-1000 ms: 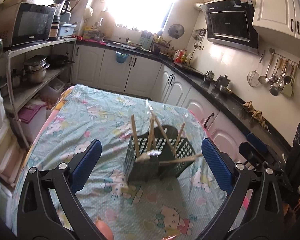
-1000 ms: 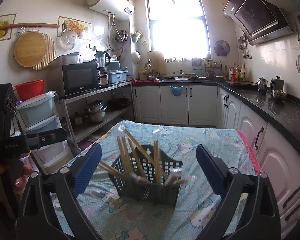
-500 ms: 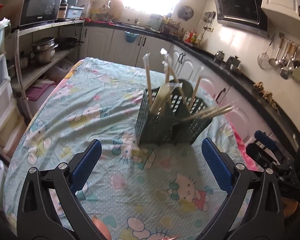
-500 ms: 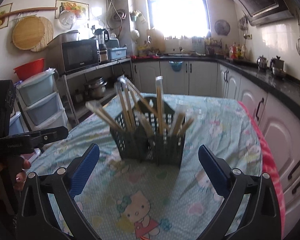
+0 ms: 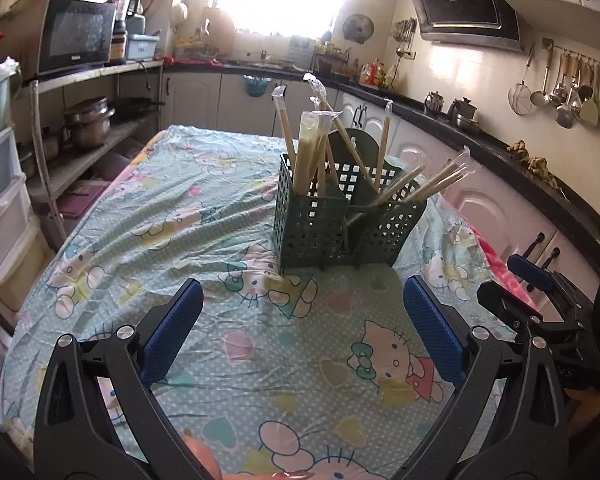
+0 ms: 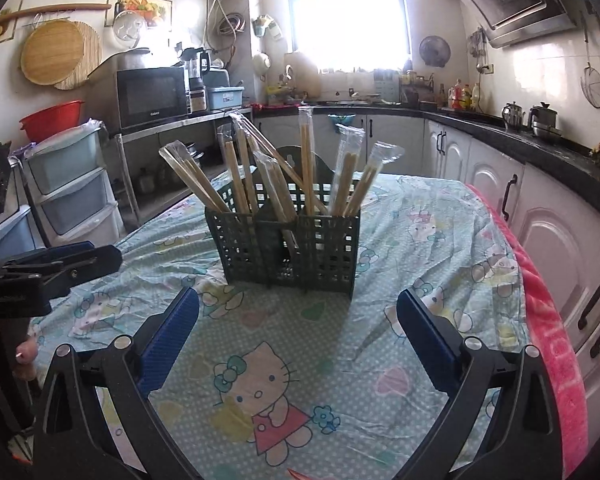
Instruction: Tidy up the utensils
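Two claws spread, chopsticks in caddy

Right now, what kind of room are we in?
It looks like a home kitchen. There is a microwave on a shelf, a range hood on the wall, and ladles hanging from a rail. The green basket of wrapped chopsticks stands on a cartoon tablecloth.

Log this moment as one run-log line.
left gripper: open, empty | right gripper: open, empty | wrapped chopsticks: in caddy
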